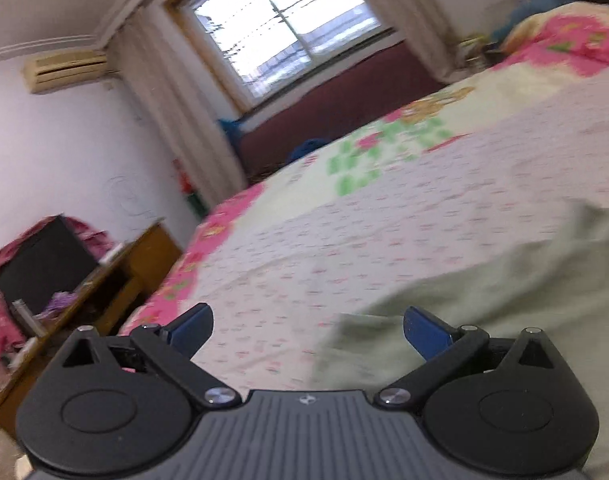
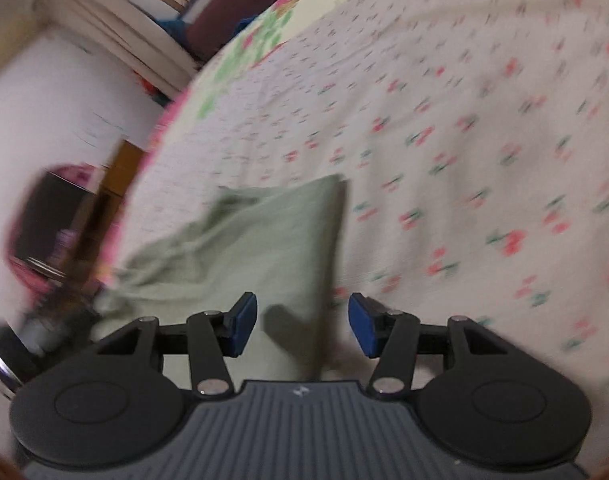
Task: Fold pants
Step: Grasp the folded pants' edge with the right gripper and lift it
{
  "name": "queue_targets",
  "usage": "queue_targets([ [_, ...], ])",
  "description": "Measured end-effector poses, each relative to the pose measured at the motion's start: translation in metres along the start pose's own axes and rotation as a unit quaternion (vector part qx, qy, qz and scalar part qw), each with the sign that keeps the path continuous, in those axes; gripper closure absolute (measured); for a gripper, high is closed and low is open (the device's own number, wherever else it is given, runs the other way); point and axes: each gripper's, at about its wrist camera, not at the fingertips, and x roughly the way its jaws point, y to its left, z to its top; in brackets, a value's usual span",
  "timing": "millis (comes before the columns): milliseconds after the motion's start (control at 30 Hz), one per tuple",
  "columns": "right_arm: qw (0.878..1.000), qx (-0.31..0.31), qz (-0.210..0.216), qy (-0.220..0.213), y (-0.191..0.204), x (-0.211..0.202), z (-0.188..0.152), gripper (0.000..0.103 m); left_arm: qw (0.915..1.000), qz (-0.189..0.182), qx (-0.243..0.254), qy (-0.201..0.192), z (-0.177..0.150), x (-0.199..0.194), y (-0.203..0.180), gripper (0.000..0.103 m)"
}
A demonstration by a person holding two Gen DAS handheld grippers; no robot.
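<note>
The pale green pants (image 1: 484,300) lie on the flowered bed sheet (image 1: 344,220), filling the lower right of the left wrist view. My left gripper (image 1: 308,330) is open and empty, just above the pants' left edge. In the right wrist view the pants (image 2: 256,248) stretch away from me, with a squared far end near the middle of the frame. My right gripper (image 2: 302,326) is open and empty, its jaws astride the pants' right edge. Both views are motion-blurred.
The bed sheet (image 2: 464,120) extends far and right. A wooden desk (image 1: 116,276) with a dark monitor (image 1: 44,264) stands left of the bed. A window (image 1: 280,28) with curtains and a dark red bench lie beyond the bed's far end. A pink quilt (image 1: 564,40) is heaped at far right.
</note>
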Motion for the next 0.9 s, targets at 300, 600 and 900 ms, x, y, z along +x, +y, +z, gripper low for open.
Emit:
queue_targets([
  [300, 0.998, 0.024, 0.026, 0.044, -0.004, 0.028, 0.006, 0.051, 0.9904, -0.135, 0.029, 0.014, -0.006, -0.029, -0.048, 0.000],
  [600, 0.996, 0.054, 0.062, 0.043, 0.003, 0.063, 0.001, 0.096, 0.9817, -0.184, 0.034, 0.036, -0.008, -0.029, -0.071, 0.000],
  [900, 0.997, 0.069, 0.040, -0.005, -0.018, 0.006, 0.014, 0.098, 0.9637, -0.255, 0.064, 0.049, 0.005, -0.042, -0.119, 0.000],
])
